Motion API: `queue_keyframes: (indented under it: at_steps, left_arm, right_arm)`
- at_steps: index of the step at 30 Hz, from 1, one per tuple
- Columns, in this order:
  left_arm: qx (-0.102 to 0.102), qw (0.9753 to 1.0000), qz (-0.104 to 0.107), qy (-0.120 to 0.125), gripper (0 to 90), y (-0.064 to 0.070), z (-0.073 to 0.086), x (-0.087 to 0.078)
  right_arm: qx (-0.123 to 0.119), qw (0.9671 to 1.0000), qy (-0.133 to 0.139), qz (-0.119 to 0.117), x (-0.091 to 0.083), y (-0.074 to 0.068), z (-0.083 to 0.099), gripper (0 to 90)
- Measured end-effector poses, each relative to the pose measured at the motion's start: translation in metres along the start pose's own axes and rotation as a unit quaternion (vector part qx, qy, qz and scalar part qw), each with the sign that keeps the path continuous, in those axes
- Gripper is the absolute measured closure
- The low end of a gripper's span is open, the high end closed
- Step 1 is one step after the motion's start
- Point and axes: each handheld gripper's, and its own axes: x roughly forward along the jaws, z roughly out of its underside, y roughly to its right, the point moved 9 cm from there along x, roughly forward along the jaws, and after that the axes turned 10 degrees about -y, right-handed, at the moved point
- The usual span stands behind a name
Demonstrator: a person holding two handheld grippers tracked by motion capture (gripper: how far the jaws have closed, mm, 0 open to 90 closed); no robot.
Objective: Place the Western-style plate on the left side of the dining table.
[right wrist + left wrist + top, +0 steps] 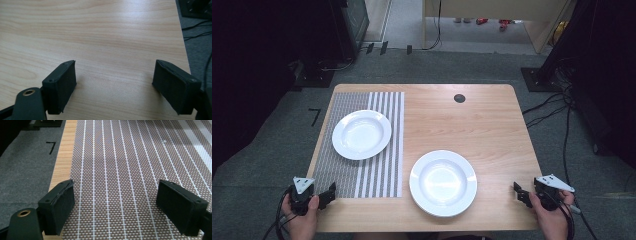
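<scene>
Your left gripper [328, 195] sits at the near-left corner of the table [482, 115], jaws spread wide and holding nothing, over the striped placemat [387, 170]. Your right gripper [519, 192] rests at the near-right edge, jaws likewise spread over bare wood. One white plate [443, 183] lies between them on the wood; the other plate [361, 134] lies on the placemat, farther back.

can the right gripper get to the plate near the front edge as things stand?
Probably yes. The right gripper sits open at the table's front right corner, and bare wood lies between it and the near plate; nothing stands in the way.
</scene>
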Motion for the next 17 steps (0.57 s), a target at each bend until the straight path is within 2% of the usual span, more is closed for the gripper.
queue_keyframes:
  at_steps: [2, 17]
  left_arm:
    - [0.000, 1.0000, 0.000, 0.000, 15.4, 0.0000, 0.0000, 0.0000]
    - [0.000, 1.0000, 0.000, 0.000, 15.3, 0.0000, -0.0001, 0.0001]
  right_arm:
    - [-0.011, 0.9999, -0.003, 0.004, 0.0008, -0.0020, 0.0003, 18.4]
    - [-0.010, 0.9999, -0.004, 0.003, 0.0009, -0.0021, 0.0003, 18.1]
